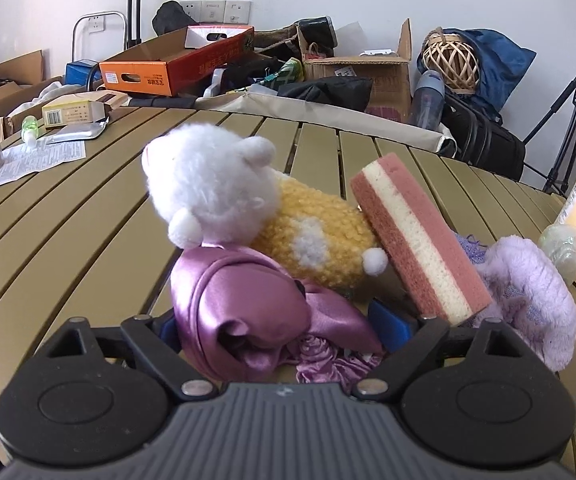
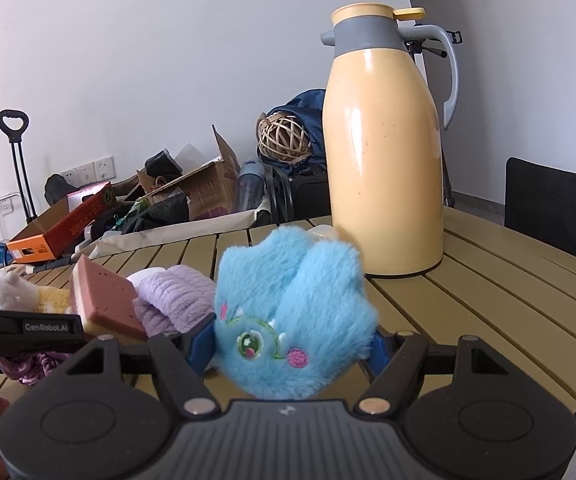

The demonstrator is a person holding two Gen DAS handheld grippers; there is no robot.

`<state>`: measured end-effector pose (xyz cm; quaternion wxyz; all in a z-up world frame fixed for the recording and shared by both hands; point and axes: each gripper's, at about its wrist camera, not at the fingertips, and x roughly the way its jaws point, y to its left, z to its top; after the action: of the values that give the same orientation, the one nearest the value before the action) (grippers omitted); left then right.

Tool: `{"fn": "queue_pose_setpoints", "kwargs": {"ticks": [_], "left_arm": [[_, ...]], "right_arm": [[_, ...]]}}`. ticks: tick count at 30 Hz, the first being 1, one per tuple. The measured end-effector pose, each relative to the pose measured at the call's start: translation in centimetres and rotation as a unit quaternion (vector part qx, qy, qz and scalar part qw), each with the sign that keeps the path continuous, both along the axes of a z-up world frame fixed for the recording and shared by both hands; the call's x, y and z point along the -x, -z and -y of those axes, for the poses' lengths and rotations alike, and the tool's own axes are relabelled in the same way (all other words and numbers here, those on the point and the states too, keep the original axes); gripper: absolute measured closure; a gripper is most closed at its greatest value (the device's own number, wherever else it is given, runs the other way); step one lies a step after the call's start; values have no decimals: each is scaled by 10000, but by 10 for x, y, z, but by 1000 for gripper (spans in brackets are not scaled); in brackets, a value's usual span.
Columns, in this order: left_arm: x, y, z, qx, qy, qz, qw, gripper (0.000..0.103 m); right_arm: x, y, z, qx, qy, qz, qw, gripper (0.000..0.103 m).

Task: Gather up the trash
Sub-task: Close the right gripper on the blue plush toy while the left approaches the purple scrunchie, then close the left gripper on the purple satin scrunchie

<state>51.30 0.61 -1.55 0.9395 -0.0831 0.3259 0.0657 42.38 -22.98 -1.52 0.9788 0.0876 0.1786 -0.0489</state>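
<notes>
Right gripper (image 2: pixel 288 344) clenched on blue plush toy (image 2: pixel 292 316); left gripper (image 1: pixel 283 328) spread wide around purple satin cloth (image 1: pixel 247 316), pads hidden, grip unclear; slatted table (image 1: pixel 67 216).

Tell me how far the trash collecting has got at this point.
Nothing looks collected yet; no bin shows. In hand: the right gripper is shut on the blue plush toy. The left gripper has its jaws around the purple satin cloth, with no grip visible. Left on the slatted table: the pink sponge, white plush bear and lilac towel.
</notes>
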Motion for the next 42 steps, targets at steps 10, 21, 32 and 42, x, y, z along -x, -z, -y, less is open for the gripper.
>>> {"fn": "queue_pose_setpoints", "kwargs": {"ticks": [10, 21, 32, 42], "left_arm": [[6, 0, -3, 127, 47, -21, 9999, 29], [24, -6, -2, 189, 184, 46, 9996, 45], [48, -12, -2, 325, 444, 113, 9984, 54], [79, -24, -5, 371, 526, 368, 9972, 55]], "right_arm": [[0, 0, -2, -29, -49, -18, 10000, 32], [4, -3, -3, -97, -140, 26, 9999, 32], [8, -4, -8, -132, -235, 68, 9996, 32], [17, -5, -14, -163, -344, 84, 9992, 31]]}}
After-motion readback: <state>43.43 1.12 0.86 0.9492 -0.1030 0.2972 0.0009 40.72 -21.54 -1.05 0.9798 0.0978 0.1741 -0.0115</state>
